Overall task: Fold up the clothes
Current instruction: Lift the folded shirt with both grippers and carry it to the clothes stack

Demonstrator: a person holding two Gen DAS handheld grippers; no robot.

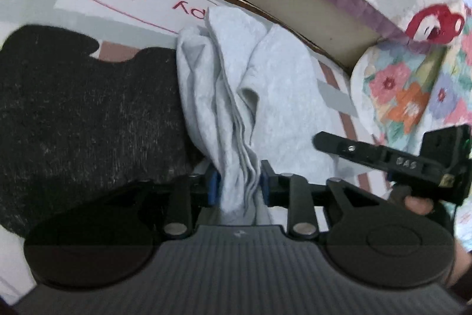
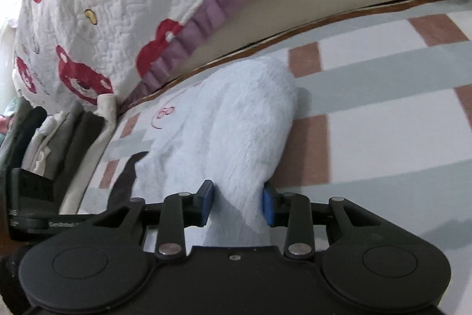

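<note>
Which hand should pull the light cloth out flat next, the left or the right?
Probably the left. The left gripper pinches a bunched fold of the light grey cloth tightly. The right gripper straddles the cloth, but a gap shows beside one pad, so its hold looks looser.

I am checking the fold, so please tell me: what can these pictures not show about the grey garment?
- Left wrist view: the grey garment is bunched; its type and full shape stay unclear, its lower end hidden behind the left tongs.
- Right wrist view: the cloth is blurred, and whether the right tongs press it is uncertain.
</note>
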